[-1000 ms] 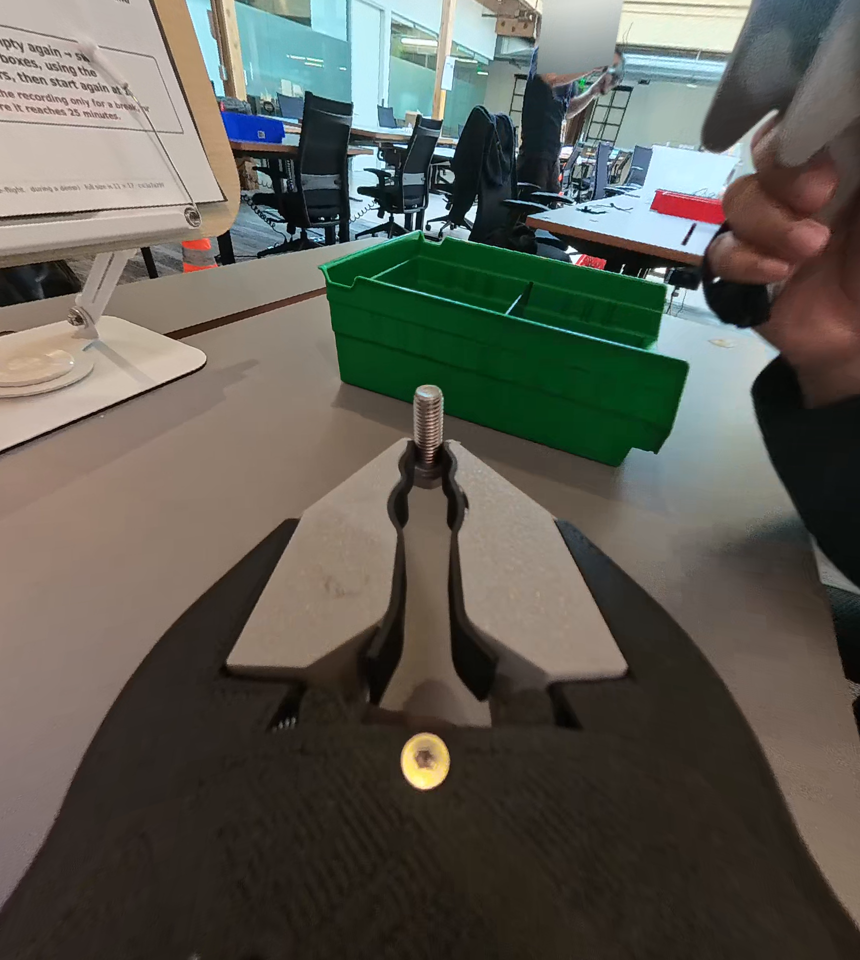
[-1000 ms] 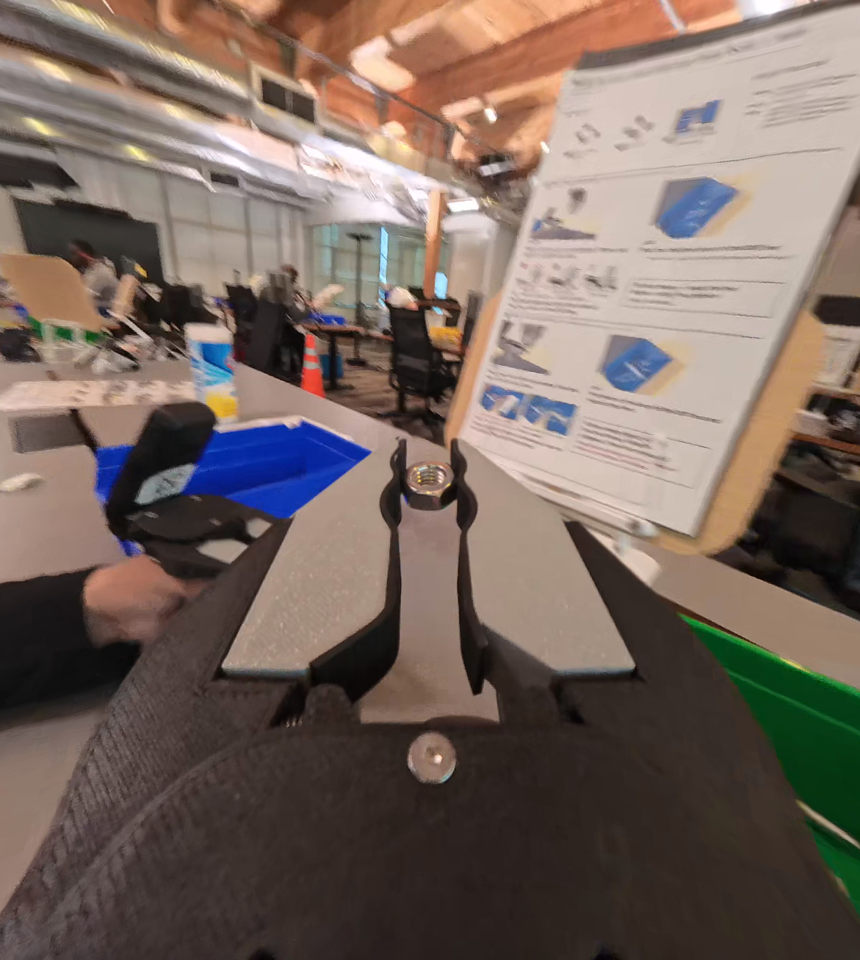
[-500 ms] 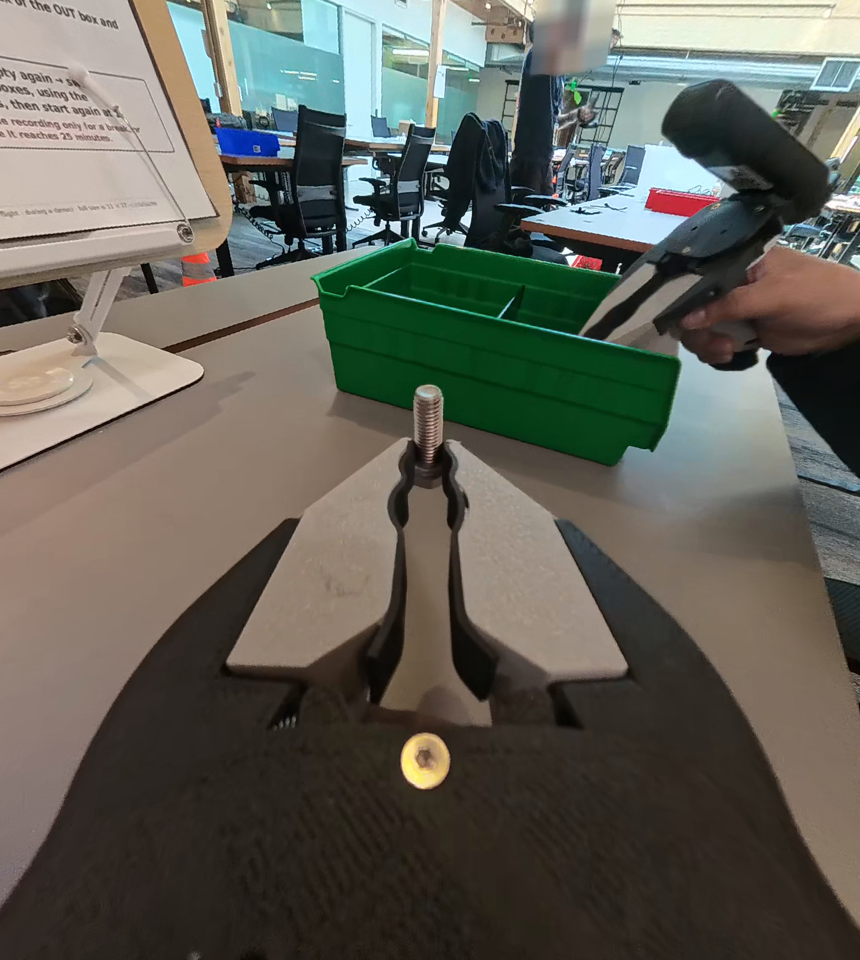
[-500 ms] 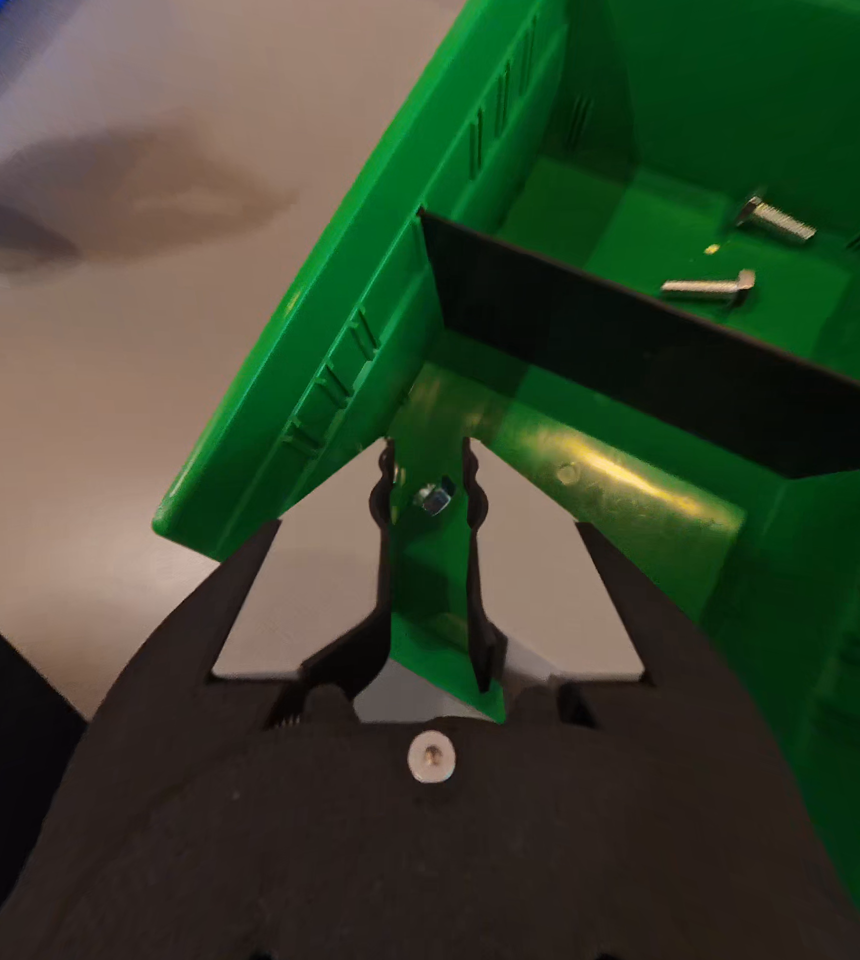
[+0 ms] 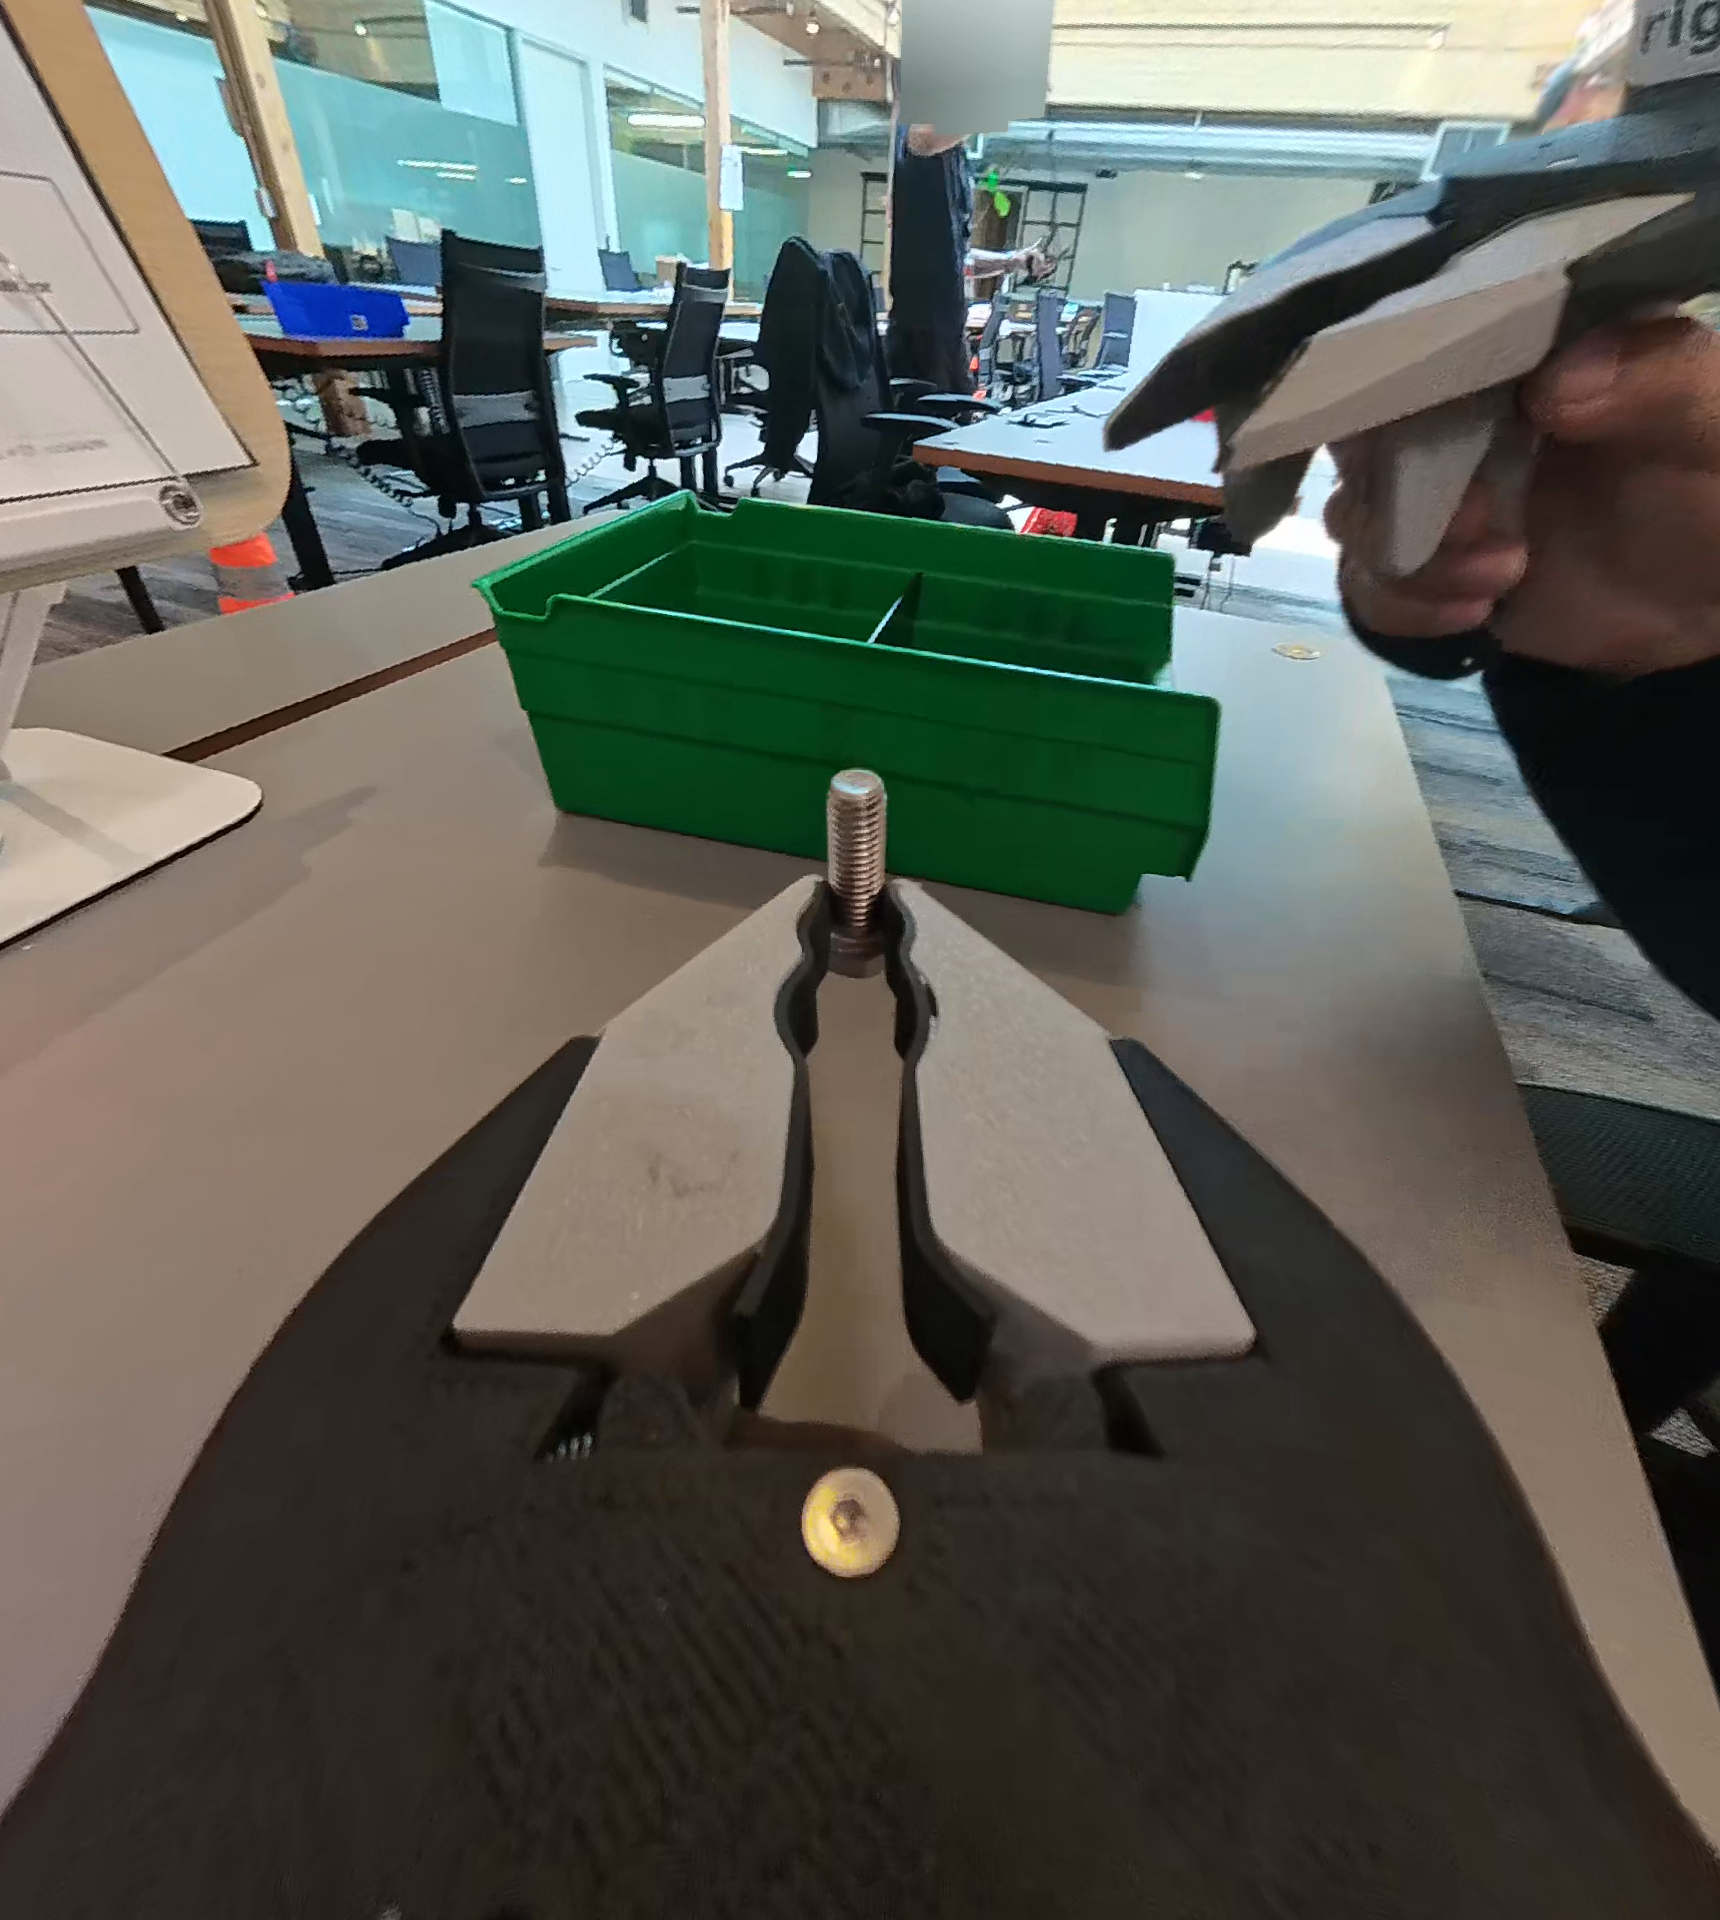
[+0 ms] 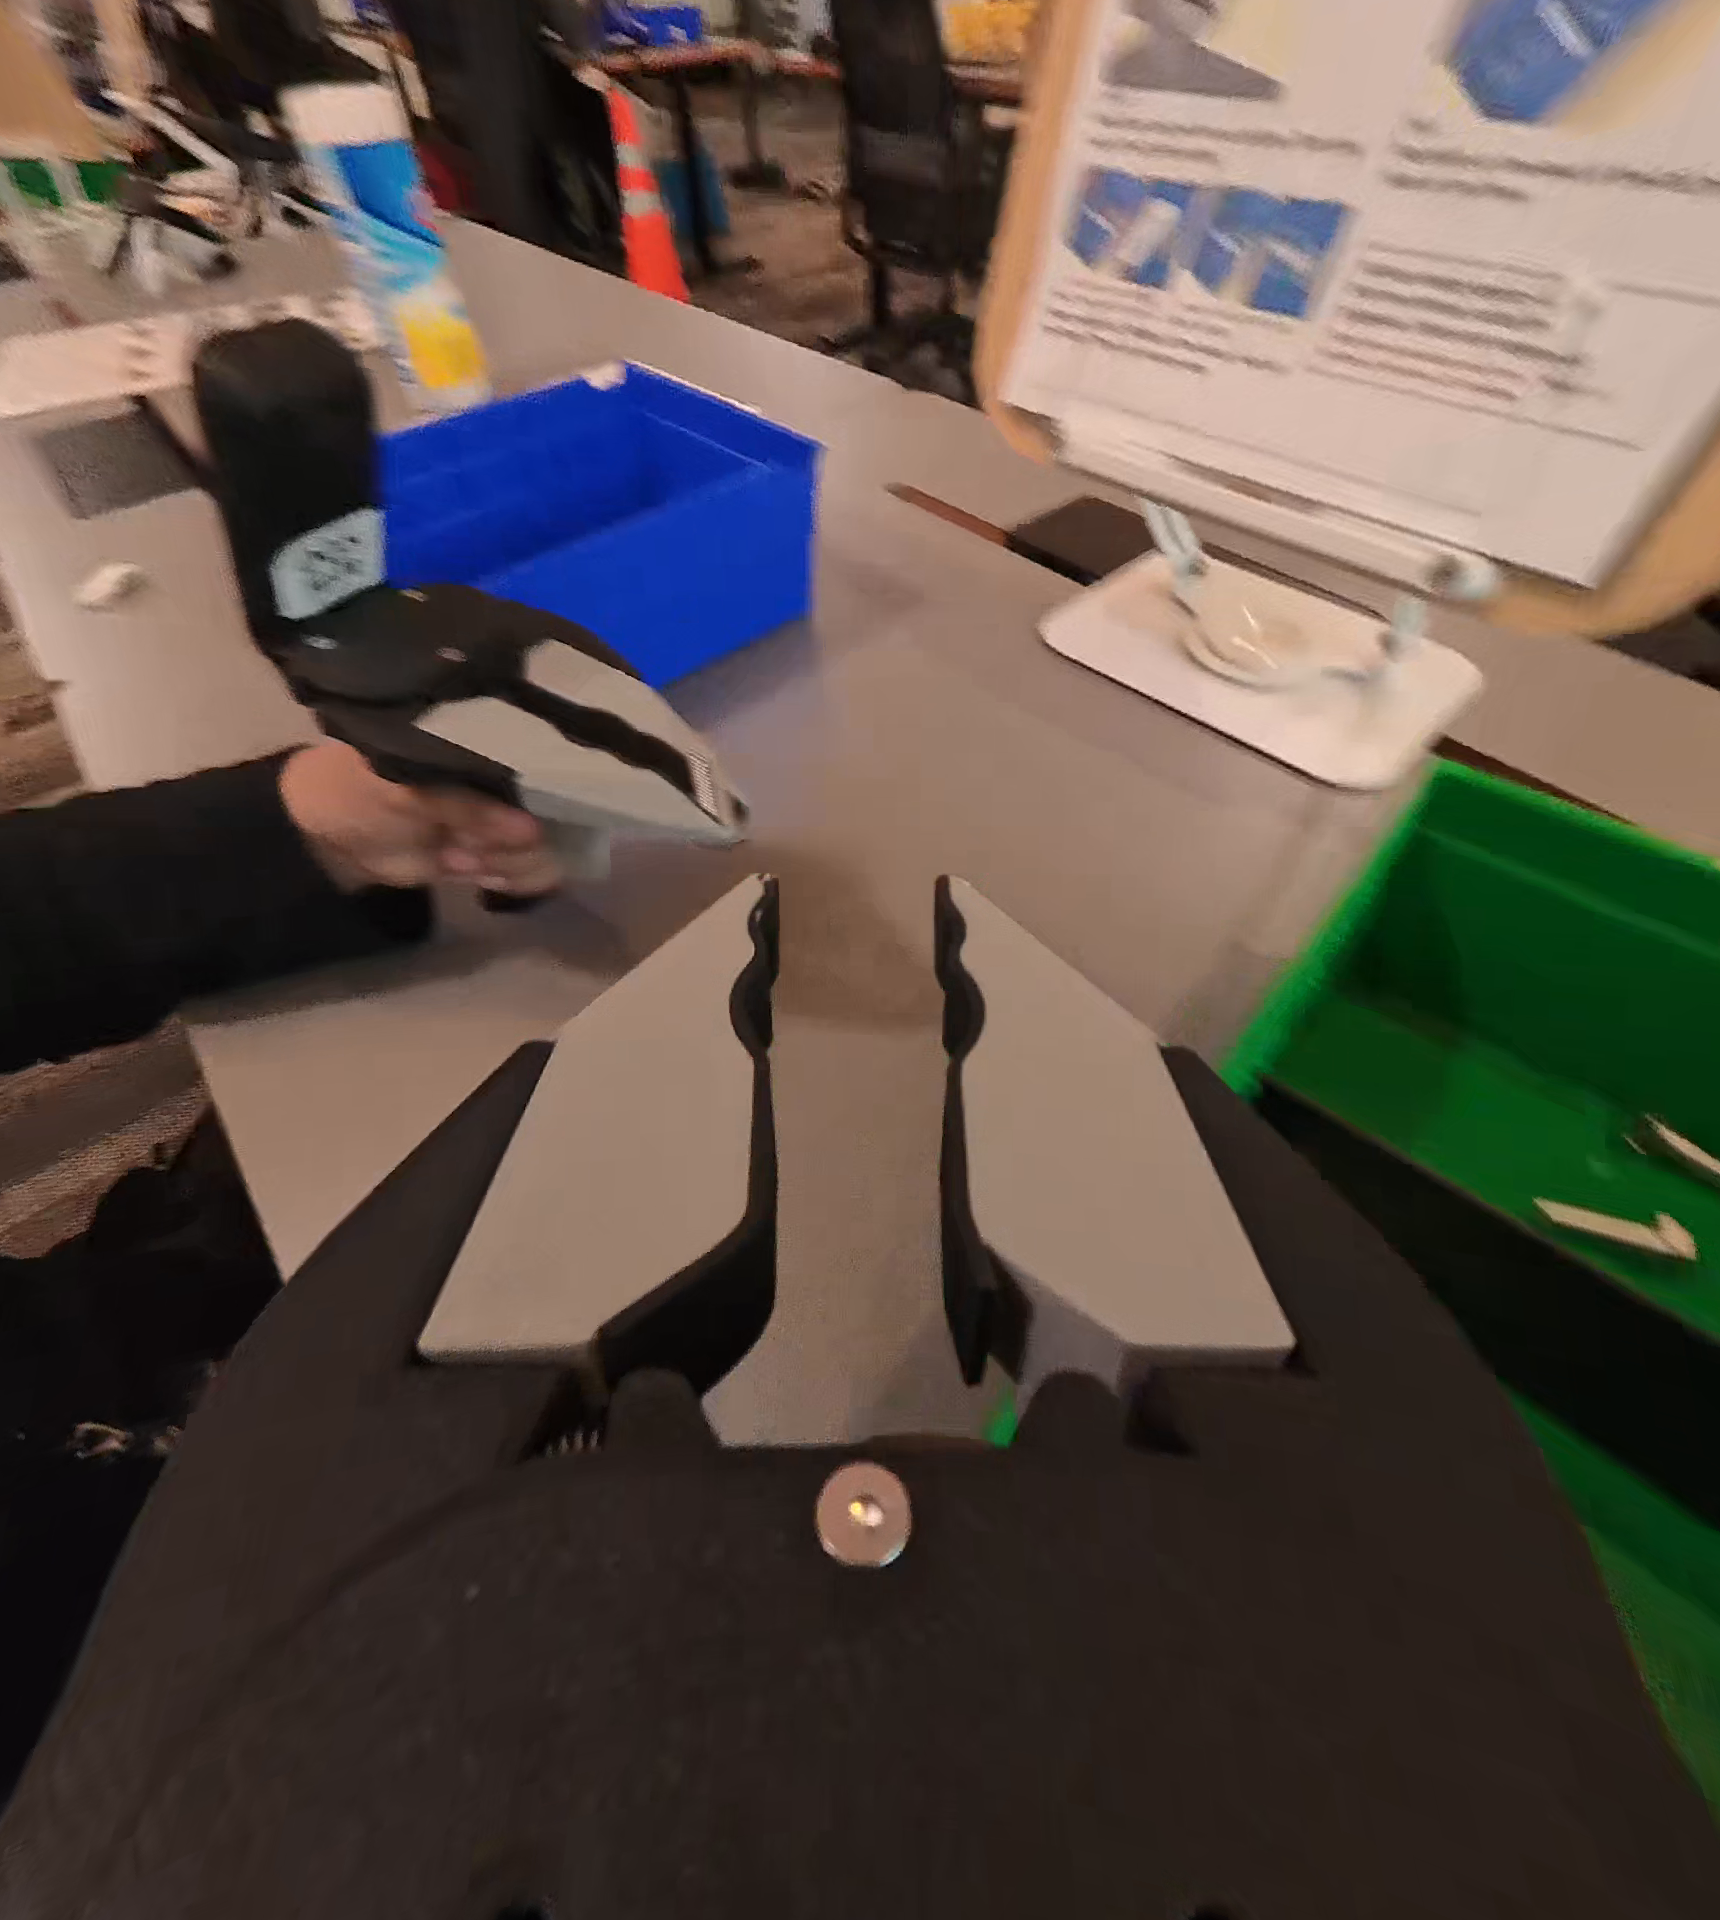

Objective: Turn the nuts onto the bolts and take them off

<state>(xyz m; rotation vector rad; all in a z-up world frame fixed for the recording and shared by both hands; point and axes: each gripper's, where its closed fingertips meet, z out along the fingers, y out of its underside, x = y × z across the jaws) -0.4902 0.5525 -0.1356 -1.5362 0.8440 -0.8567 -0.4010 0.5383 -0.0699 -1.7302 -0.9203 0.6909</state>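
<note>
- Bolt (image 5: 856, 842) stands upright, threaded end up, its head pinched between the left gripper (image 5: 854, 935) fingertips, above the grey table (image 5: 316, 987) just before the green bin (image 5: 866, 748).
- Right gripper (image 6: 854, 935): fingers spread apart, nothing between them; it hangs over the table beside the green bin's near-left corner.
- Green bin has a black divider (image 6: 1521, 1288); two loose bolts (image 6: 1614, 1231) lie in the compartment beyond it.
- Blue bin (image 6: 627, 520) sits toward the table's far-left edge, behind the left gripper in the right wrist view.
- Instruction board (image 6: 1407, 260) on a white stand (image 6: 1261, 665) near the far edge.
- No nut in view.
</note>
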